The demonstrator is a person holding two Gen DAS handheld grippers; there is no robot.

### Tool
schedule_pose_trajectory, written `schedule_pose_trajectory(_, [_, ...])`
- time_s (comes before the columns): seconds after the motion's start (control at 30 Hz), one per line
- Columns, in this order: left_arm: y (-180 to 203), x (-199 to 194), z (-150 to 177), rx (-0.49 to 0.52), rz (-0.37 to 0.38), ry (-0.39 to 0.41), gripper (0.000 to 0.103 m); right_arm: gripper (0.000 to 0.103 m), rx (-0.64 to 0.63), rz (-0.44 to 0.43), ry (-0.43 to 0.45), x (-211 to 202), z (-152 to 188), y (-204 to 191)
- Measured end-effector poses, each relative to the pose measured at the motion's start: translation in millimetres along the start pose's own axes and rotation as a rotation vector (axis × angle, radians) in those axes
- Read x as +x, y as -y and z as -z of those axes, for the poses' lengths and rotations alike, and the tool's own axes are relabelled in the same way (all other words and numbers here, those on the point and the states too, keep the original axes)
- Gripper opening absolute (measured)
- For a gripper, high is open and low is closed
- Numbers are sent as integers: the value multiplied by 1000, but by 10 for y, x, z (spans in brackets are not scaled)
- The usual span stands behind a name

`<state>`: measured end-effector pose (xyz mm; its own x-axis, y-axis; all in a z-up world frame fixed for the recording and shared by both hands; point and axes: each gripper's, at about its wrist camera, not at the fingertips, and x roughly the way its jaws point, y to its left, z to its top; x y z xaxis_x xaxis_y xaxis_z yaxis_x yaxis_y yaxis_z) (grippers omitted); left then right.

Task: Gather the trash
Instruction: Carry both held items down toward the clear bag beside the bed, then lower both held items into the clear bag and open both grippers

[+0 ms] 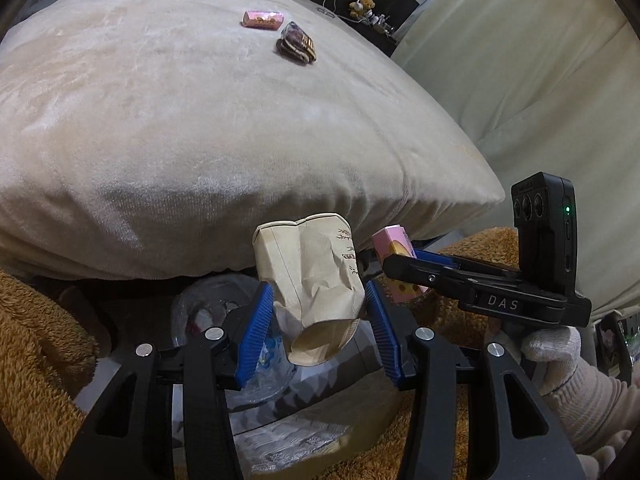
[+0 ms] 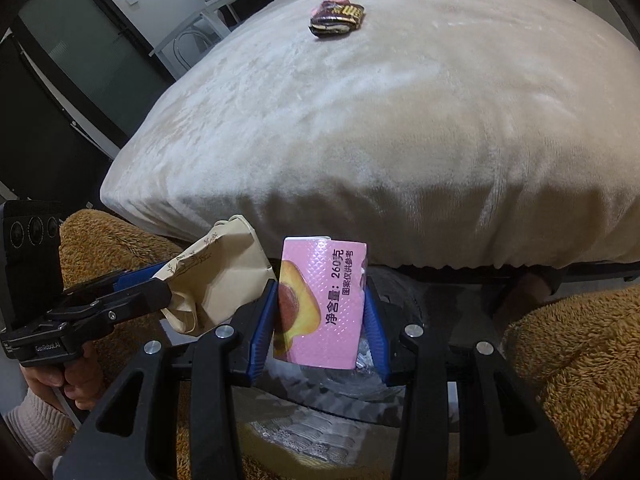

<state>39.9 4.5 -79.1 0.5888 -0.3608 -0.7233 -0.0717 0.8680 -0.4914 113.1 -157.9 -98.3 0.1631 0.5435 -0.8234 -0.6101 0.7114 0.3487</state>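
My left gripper (image 1: 318, 312) is shut on a crumpled brown paper cup (image 1: 310, 284), held between its blue pads over a bin lined with clear plastic (image 1: 208, 312). The right gripper (image 2: 320, 312) is shut on a pink carton (image 2: 320, 304) with a fruit picture and printed text, just to the right of the cup and above the same bin (image 2: 352, 380). Each view shows the other tool: the right gripper (image 1: 394, 266) with the pink carton (image 1: 394, 246), the left gripper (image 2: 156, 284) with the cup (image 2: 220, 276). On the bed lie a pink wrapper (image 1: 263, 19) and a dark snack wrapper (image 1: 297, 43) (image 2: 338, 16).
A large beige bed cover (image 1: 180, 120) fills the space beyond the bin. A person's legs in brown fleece (image 2: 572, 360) flank the bin on both sides, and sleeved hands (image 1: 560, 356) hold the grippers. A cream curtain (image 1: 540, 80) hangs on the right. Dark furniture (image 2: 60, 100) stands at the left.
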Motion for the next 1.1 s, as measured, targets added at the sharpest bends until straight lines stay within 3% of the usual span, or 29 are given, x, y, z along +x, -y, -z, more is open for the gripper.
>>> schedule_pose_trajectory(0.27, [-111, 401, 79, -37, -79, -164, 47, 42, 67, 46, -143, 351, 2, 146])
schedule_pose_trajectory(0.6, [-274, 807, 173, -100, -157, -315, 47, 42, 147, 70, -282, 762, 14, 265])
schedule_pose_trajectory(0.87, [-372, 1020, 206, -139, -205, -394, 47, 42, 203, 78, -374, 1037, 74, 316])
schedule_pose_trajectory(1.1, [-407, 1069, 246, -145, -230, -420, 47, 42, 209, 94, -387, 1074, 81, 303])
